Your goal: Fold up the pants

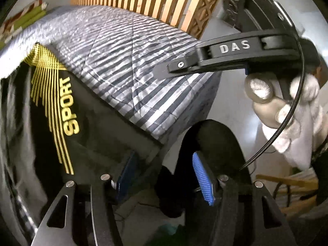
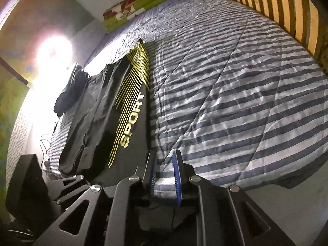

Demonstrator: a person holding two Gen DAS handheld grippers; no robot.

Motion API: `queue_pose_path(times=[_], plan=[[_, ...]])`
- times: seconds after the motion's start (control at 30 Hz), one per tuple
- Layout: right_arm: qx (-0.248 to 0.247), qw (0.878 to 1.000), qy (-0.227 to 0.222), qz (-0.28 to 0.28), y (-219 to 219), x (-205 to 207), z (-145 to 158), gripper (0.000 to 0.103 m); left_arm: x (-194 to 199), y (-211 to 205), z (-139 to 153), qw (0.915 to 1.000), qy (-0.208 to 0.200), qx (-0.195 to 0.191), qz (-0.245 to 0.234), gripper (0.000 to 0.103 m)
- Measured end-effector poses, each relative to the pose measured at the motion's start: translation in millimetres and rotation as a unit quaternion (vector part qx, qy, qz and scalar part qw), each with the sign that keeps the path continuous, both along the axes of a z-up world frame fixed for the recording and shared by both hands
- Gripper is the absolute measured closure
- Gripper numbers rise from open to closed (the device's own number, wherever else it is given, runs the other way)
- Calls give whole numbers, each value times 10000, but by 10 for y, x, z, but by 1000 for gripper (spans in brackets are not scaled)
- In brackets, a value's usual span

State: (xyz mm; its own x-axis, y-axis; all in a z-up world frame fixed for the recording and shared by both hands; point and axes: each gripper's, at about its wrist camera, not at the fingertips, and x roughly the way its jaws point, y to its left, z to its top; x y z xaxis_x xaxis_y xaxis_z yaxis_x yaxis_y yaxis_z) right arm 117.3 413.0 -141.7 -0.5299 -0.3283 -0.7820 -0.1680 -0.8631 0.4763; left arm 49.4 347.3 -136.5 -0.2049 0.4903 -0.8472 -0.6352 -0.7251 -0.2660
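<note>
Blue-padded fingers (image 1: 202,179) of the left gripper (image 1: 164,176) stood well apart, nothing between them, at the near edge of the bed. Black pants (image 2: 106,110), printed SPORT with yellow stripes, lay flat along the striped quilt (image 2: 235,94), their near end just beside the right gripper (image 2: 165,168). Right gripper: jaws narrowly parted, no cloth between the pads, quilt edge showing through the gap. A gloved hand (image 1: 287,106) gripped its handle. Dark bundled garment (image 2: 69,90) beside the pants. Green-and-red patterned pillow (image 2: 135,4) at the far end. Wooden slatted frame (image 2: 276,6) along the far side.
</note>
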Motion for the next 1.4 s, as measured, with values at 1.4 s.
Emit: queue_pose_path(times=[1.4], plan=[[-874, 9562, -572, 2733, -3076, -972, -183, 95, 589, -4855, -404, 8814, -372, 806, 4640, 49]])
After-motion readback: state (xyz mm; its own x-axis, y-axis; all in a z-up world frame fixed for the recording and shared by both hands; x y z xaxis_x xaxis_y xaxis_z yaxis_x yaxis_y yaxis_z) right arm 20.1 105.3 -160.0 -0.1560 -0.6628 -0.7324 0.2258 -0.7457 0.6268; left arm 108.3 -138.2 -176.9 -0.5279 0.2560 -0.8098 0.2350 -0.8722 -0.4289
